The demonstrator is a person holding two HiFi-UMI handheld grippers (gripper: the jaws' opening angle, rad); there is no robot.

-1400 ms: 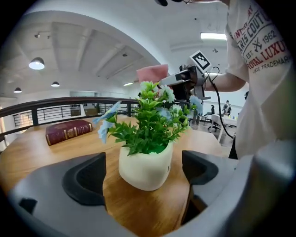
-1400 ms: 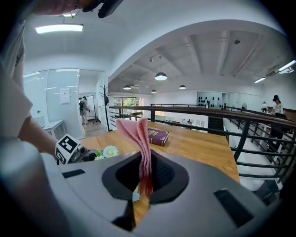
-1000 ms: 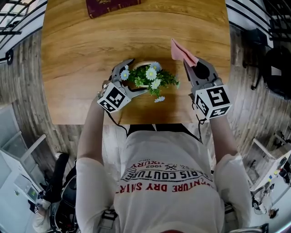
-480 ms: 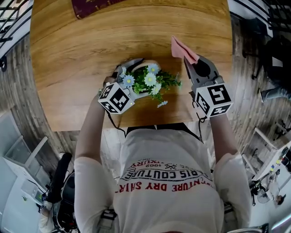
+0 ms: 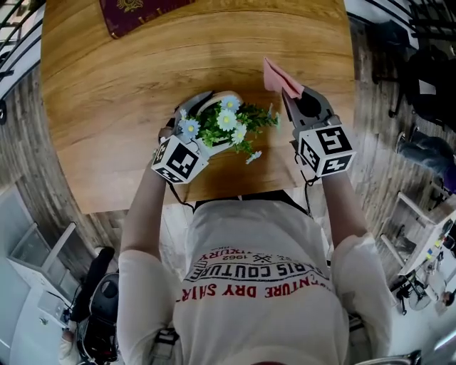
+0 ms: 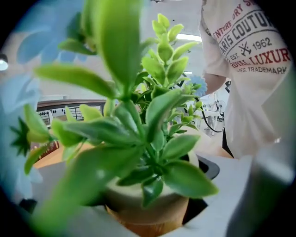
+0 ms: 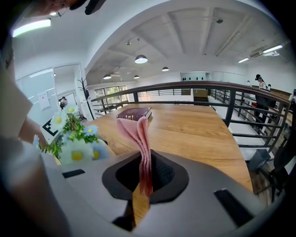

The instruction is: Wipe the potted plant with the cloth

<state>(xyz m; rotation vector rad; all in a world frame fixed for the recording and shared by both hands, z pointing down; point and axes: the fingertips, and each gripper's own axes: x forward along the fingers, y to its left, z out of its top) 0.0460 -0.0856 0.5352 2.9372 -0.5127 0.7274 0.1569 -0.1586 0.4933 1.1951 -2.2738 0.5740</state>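
A potted plant (image 5: 226, 125) with green leaves and white and blue daisies stands near the table's front edge. My left gripper (image 5: 205, 122) is shut on its cream and tan pot (image 6: 149, 203), one jaw on each side. In the left gripper view, leaves (image 6: 138, 125) fill the frame. To the right of the plant, my right gripper (image 5: 293, 98) is shut on a folded pink cloth (image 5: 276, 75), which sticks up past the jaws. The cloth (image 7: 138, 134) stands apart from the flowers (image 7: 69, 139) in the right gripper view.
The wooden table (image 5: 128, 85) stretches away behind the plant. A dark red book (image 5: 139, 8) lies at its far left edge, also seen as the book (image 7: 134, 112) in the right gripper view. A railing (image 7: 231, 99) runs past the table's right side.
My left gripper has drawn in closer around the pot and the plant has shifted slightly left. The right gripper still holds the cloth beside the plant, little moved.
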